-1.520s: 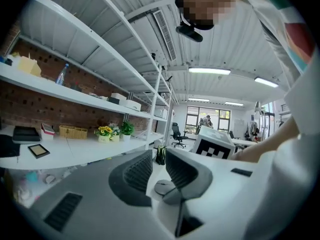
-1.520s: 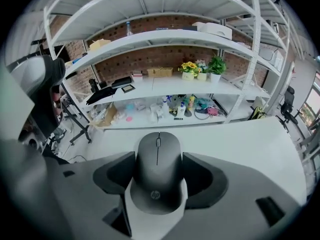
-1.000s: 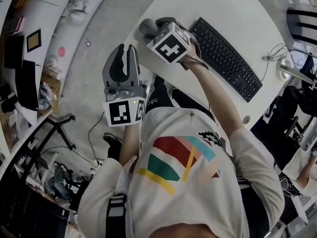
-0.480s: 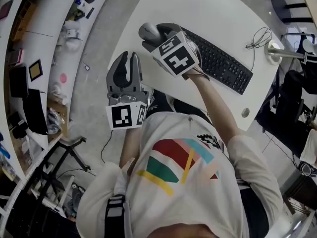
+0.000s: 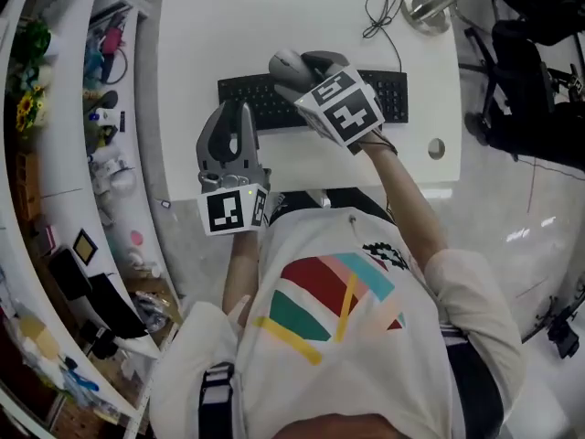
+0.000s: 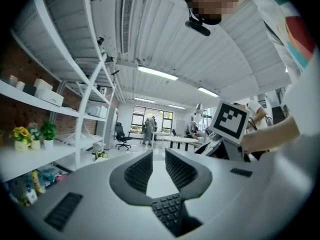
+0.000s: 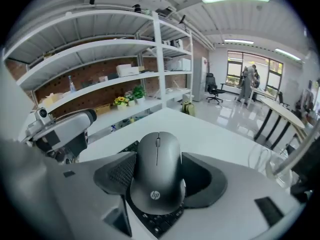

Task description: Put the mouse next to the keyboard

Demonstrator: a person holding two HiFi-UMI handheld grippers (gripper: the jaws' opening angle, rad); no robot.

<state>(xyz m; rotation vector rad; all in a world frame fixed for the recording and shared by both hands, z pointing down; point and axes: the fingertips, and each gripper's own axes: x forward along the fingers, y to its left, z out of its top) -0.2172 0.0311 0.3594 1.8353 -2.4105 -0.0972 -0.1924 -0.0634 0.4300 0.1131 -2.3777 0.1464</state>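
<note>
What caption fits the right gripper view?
Right tongs gripping a grey mouse above the black keyboard on a white desk.

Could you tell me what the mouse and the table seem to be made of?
The mouse looks like matte dark grey plastic: a moulded shell with a soft sheen. The table has a smooth white top, perhaps laminate or painted board; I cannot tell.

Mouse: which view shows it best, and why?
Right gripper view: the mouse sits centred, whole top visible, clamped by the right gripper. Head view shows only its front end. Left gripper view doesn't show it.
</note>
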